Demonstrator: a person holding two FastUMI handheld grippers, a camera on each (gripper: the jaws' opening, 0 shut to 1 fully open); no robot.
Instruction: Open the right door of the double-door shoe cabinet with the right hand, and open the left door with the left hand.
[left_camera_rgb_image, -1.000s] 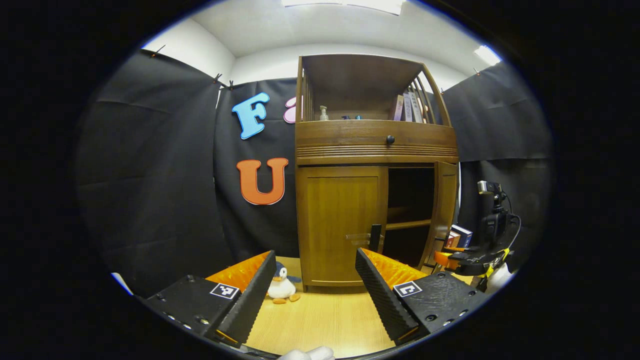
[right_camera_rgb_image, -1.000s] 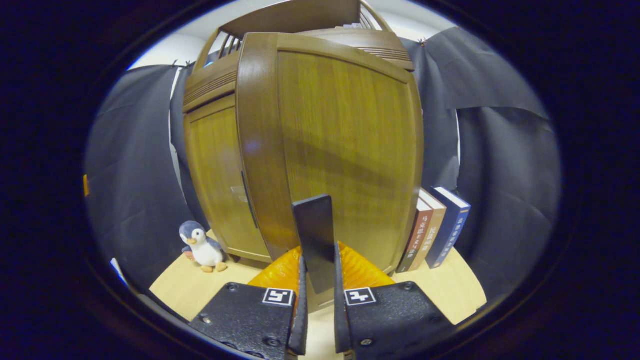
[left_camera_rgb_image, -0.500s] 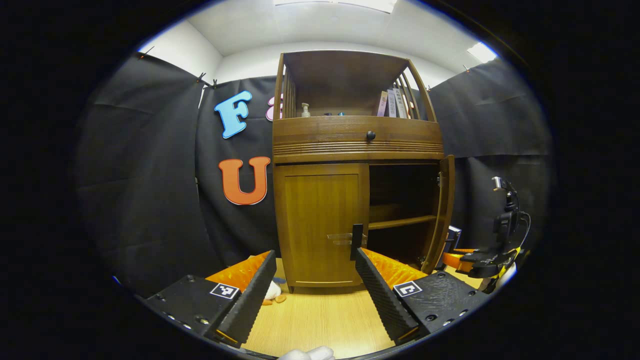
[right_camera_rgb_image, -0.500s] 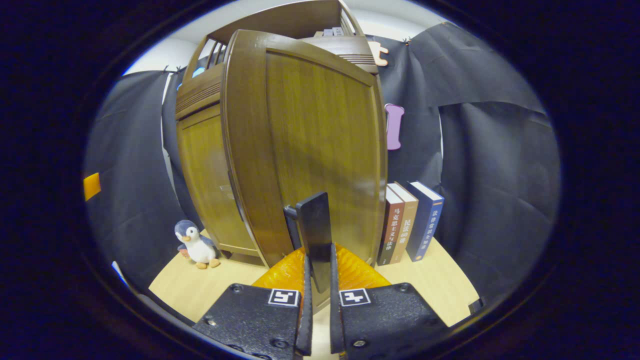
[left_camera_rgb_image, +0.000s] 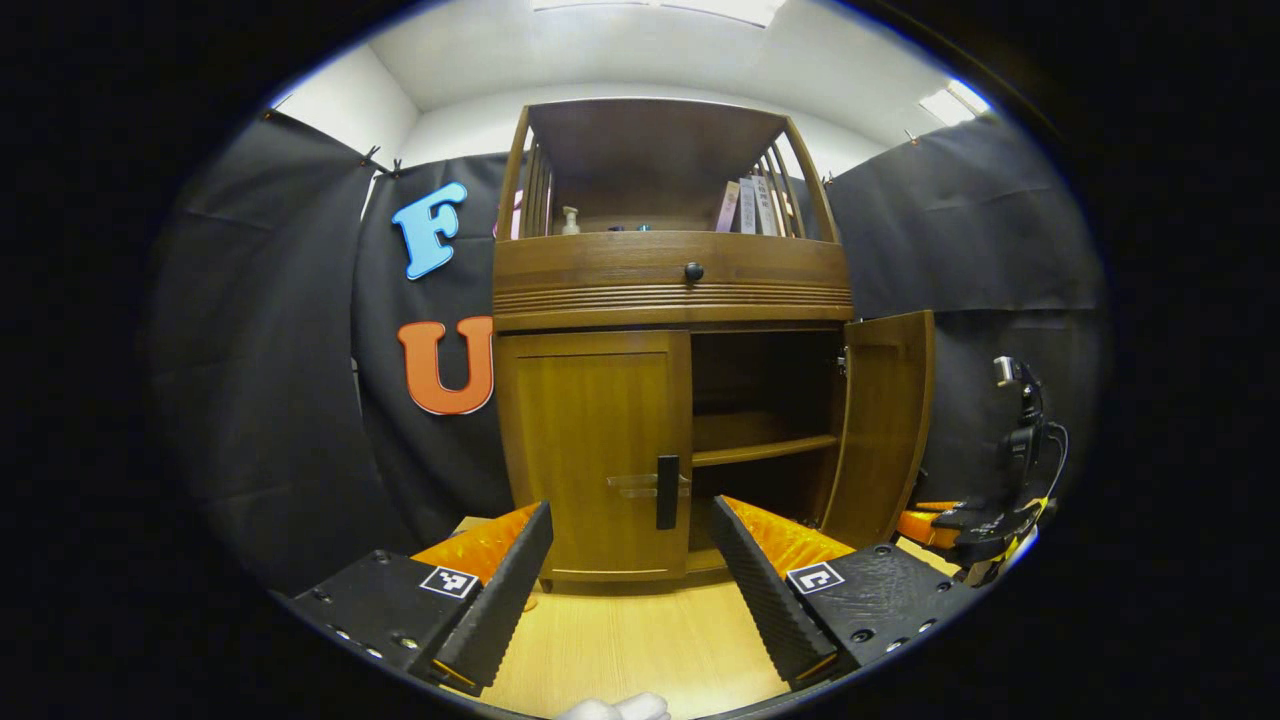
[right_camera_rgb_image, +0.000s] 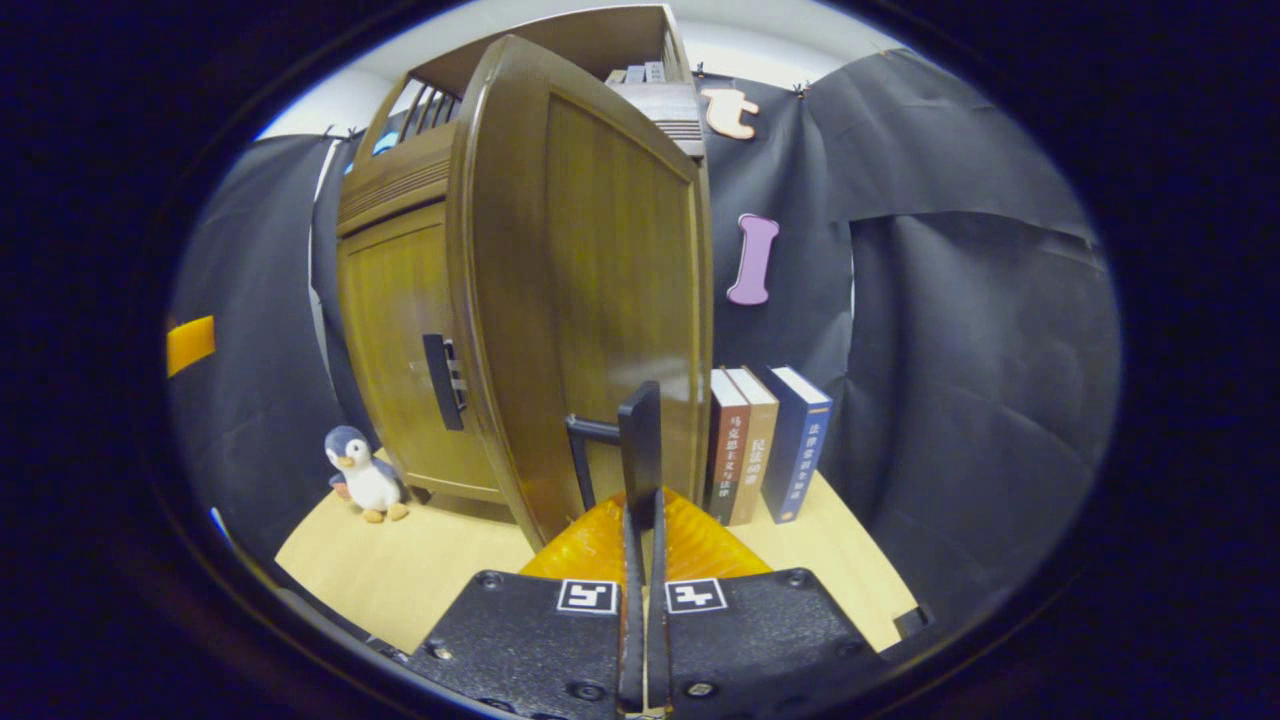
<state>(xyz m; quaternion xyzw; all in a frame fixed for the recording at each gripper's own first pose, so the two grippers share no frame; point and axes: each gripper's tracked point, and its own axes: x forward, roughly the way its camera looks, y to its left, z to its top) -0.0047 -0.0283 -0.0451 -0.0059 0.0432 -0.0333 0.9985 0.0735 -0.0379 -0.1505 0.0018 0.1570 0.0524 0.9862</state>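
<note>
Your left gripper (left_camera_rgb_image: 630, 560) is wide open, and the shut left door (left_camera_rgb_image: 598, 455) with its dark handle (left_camera_rgb_image: 667, 491) stands just ahead between the fingers. Your right gripper (right_camera_rgb_image: 641, 560) is clamped on the right door's handle (right_camera_rgb_image: 640, 450), with that door (right_camera_rgb_image: 590, 290) swung open.

Left gripper (left_camera_rgb_image: 630, 560): two wedge-shaped, ribbed fingers are carried on textured housings, each marked with a square fiducial tag and fastened with screws. Right gripper (right_camera_rgb_image: 641, 560): the same tagged, screwed housings are fitted; seen from the left gripper view, a camera and looped cable are mounted above it.
</note>
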